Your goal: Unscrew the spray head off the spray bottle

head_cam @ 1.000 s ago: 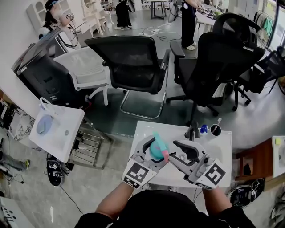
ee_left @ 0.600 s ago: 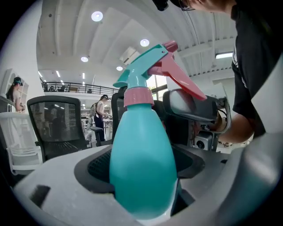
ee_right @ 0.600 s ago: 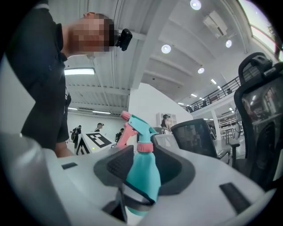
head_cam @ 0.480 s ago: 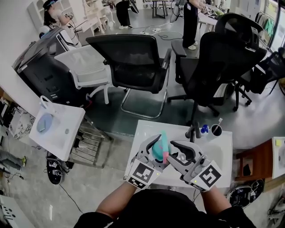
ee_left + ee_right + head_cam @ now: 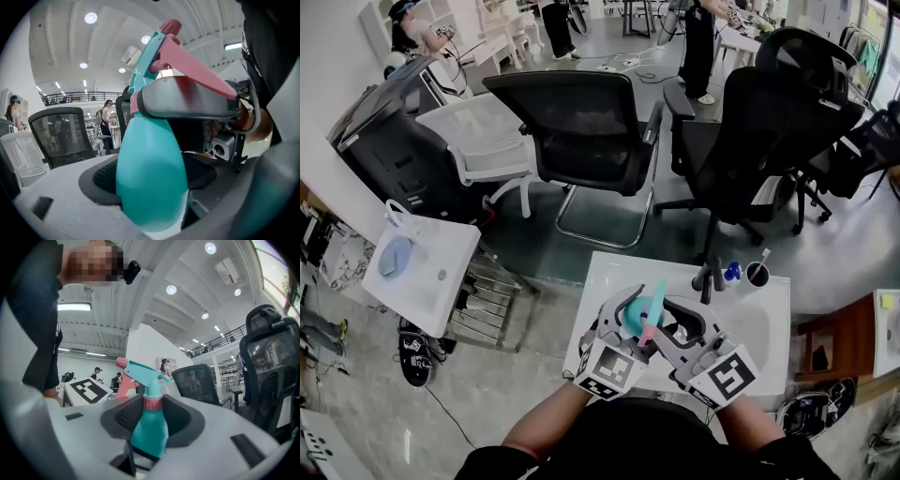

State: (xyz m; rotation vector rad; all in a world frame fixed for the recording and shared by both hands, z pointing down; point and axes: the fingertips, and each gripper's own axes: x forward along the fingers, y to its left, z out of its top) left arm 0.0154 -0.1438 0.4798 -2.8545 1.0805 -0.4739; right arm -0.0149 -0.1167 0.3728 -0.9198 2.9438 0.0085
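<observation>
The left tongs [image 5: 152, 180] clamp the belly of the teal plastic spray bottle [image 5: 150, 140] above the white counter [image 5: 769, 311] — neck uppermost, its pink ribbed collar [image 5: 152, 402] between the right tongs [image 5: 152, 412], whose jaws are closing round it.

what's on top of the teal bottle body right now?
A pink collar, then the teal spray head with its pink trigger, still attached. The neck threads are covered by the collar, so I cannot tell how far it is unscrewed.
</observation>
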